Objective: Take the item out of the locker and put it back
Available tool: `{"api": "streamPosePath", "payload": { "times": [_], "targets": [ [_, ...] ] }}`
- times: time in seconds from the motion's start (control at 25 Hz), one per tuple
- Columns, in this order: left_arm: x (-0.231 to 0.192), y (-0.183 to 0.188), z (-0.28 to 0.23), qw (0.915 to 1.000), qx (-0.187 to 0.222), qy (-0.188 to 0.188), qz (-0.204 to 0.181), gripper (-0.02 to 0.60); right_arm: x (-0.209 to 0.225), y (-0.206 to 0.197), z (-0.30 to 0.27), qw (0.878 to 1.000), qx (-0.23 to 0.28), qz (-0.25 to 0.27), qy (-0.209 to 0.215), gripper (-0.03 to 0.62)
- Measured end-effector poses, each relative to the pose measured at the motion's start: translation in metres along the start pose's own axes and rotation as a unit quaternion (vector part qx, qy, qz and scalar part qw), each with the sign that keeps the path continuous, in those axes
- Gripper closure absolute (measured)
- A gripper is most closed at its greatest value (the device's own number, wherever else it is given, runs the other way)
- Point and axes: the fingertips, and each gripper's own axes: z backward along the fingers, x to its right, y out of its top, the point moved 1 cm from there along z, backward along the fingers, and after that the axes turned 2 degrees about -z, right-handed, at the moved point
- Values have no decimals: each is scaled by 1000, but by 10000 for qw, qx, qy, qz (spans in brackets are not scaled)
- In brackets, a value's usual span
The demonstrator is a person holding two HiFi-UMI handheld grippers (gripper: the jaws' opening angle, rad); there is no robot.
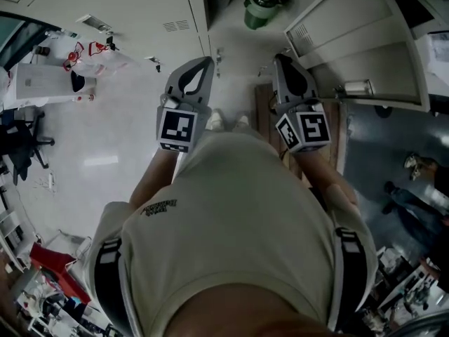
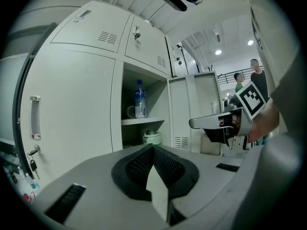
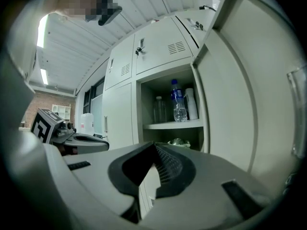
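At the far left stand the closed locker doors [image 2: 72, 104], one with a bunch of keys [image 2: 32, 166] hanging at its lock, so only the one compartment is on offer. Next comes the left hand-held gripper [image 2: 153, 148], clenched on nothing, its two jaws meeting at a point. It is held nearly level and aimed at the open locker [image 2: 117, 104], well short of the opening. It looks like a waiting pose rather than a reach. Inside the locker, an upper shelf [image 2: 144, 121] carries a water bottle [image 2: 139, 99] with a blue label, standing upright, with what seems to be a mug [image 2: 130, 112] just beside it on its left. Below the shelf a green-lidded pot [image 1: 263, 7] sits on the locker's bottom. Which of these is the task's item cannot be told, but all of them are in the locker and neither tool touches any. To the right, the right hand-held gripper [image 3: 154, 146] is clenched too, with nothing between its jaws. It is held alongside the left one and apart from it, facing the same opening. Furthest right, the locker door [image 3: 240, 90] is swung wide open, which leaves the way in free. Judging by this, the taking-out has not begun, and a jaw must open before anything can be gripped.
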Motion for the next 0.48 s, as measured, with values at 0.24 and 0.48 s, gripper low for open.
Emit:
{"api": "streamPosePath", "payload": {
  "times": [0.24,0.48],
  "targets": [
    [11,4,-8,9999,-55,-45,86,569,10,-3,2,10000,-31,-25,-10,591],
    [11,4,-18,10000,-20,-28,6,568,17,-4,-2,9999,-59,-80,16,591]
  ]
}}
